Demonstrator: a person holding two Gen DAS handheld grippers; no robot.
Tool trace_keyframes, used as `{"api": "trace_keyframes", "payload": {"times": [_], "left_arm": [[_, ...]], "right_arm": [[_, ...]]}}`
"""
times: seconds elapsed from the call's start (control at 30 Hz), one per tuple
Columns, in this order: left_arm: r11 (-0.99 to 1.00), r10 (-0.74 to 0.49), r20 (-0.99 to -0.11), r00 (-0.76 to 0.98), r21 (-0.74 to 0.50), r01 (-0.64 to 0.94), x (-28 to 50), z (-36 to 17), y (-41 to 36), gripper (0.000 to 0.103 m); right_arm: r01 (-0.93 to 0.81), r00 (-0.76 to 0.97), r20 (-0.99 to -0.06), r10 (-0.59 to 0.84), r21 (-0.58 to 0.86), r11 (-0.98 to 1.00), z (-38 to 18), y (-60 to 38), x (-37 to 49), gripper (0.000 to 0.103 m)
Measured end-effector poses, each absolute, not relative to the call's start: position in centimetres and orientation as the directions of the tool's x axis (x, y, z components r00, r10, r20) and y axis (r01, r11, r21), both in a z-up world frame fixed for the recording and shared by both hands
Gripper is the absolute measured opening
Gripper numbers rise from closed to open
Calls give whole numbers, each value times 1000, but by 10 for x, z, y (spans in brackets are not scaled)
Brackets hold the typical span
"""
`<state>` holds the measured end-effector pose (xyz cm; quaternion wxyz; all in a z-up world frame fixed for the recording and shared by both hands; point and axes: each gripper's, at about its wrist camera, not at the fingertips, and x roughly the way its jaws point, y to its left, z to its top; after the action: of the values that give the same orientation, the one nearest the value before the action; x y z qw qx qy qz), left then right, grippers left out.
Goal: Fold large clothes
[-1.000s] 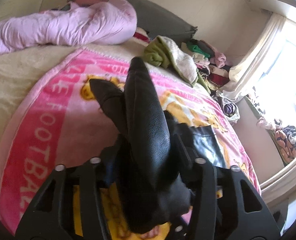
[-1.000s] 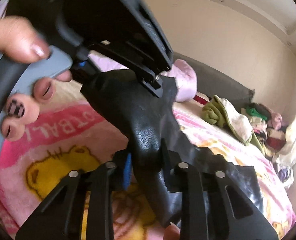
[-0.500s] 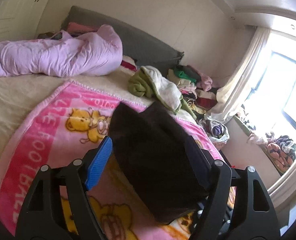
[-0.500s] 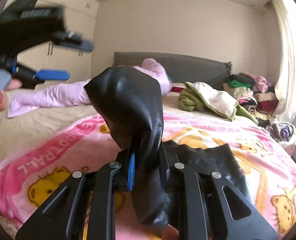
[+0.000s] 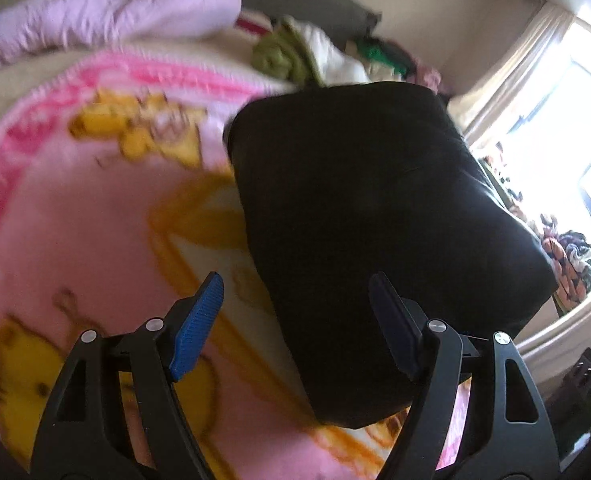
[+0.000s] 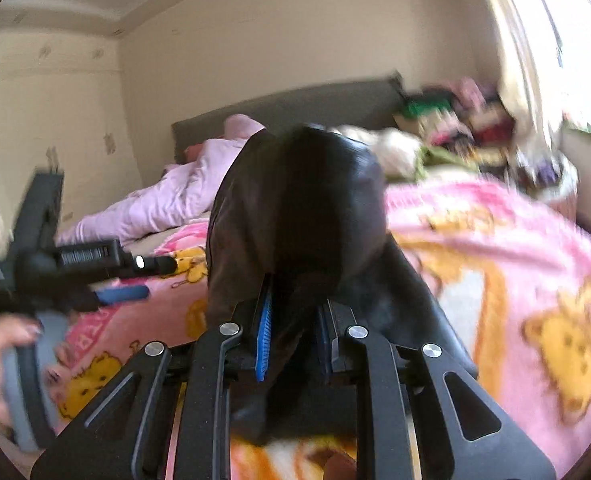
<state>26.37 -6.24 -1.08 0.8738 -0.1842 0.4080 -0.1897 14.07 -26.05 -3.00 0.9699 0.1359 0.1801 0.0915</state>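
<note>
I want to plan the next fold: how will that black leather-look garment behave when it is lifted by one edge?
The black leather-look garment will probably flop: it arches and droops over the right gripper, whose jaws pinch it. It holds rounded folds rather than sharp creases, so it seems thick and fairly heavy. Its sheen hints that it may slide on the pink cartoon blanket.

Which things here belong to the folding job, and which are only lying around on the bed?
Part of the job:
- black garment, clamped in the right gripper
- left gripper, open, holding nothing
- pink blanket, the work surface

Just lying about:
- lilac quilt
- green and white cloth
- clothes pile by the headboard
</note>
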Motion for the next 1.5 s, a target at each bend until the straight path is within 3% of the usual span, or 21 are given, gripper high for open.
{"api": "trace_keyframes", "payload": {"times": [0.2,0.37,0.4,0.43,0.47,0.63,0.8,0.9,1.0,1.07,1.1,1.13,1.2,1.37,1.5], "left_arm": [[854,-504,-679,534,-485,189,268,-38,-95,69],[859,-505,-694,513,-464,217,270,-48,-116,72],[859,-506,-693,514,-462,223,268,-49,-117,73],[862,-501,-694,518,-452,229,267,-49,-118,73],[866,-495,-695,522,-443,232,267,-49,-118,73],[870,-490,-692,530,-423,253,265,-47,-124,72],[879,-477,-696,537,-385,282,264,-44,-131,72],[884,-468,-694,547,-369,287,263,-44,-132,72],[884,-467,-694,548,-363,294,263,-43,-133,72],[888,-459,-694,555,-349,299,262,-42,-133,72],[893,-451,-694,562,-339,297,262,-41,-132,72],[896,-444,-693,568,-332,295,261,-40,-132,72],[897,-443,-689,574,-327,298,260,-38,-132,72],[883,-469,-668,578,-351,310,260,-30,-128,73],[883,-468,-691,550,-352,310,264,-40,-131,73]], "right_arm": [[-99,808,-406,428,622,777,-92,-318,149,18],[-126,716,-419,558,709,694,-101,-340,154,23],[-120,705,-426,567,716,688,-97,-346,152,43],[-121,708,-422,567,718,685,-92,-352,150,83],[-124,723,-411,555,713,690,-83,-362,145,93],[-84,747,-477,464,624,777,-41,-394,163,94],[-103,645,-574,504,588,802,-19,-396,235,94],[-82,587,-653,479,541,837,-23,-384,273,94],[-108,513,-685,518,547,830,-32,-368,301,86],[-137,514,-672,533,549,824,-30,-356,306,63],[-153,531,-665,525,535,831,-26,-352,304,42],[-178,563,-652,508,504,845,-17,-346,301,28],[-231,605,-622,497,461,857,-3,-335,294,18],[-320,687,-523,505,407,856,22,-335,284,13],[-231,682,-581,445,406,884,-17,-357,299,13]]}}
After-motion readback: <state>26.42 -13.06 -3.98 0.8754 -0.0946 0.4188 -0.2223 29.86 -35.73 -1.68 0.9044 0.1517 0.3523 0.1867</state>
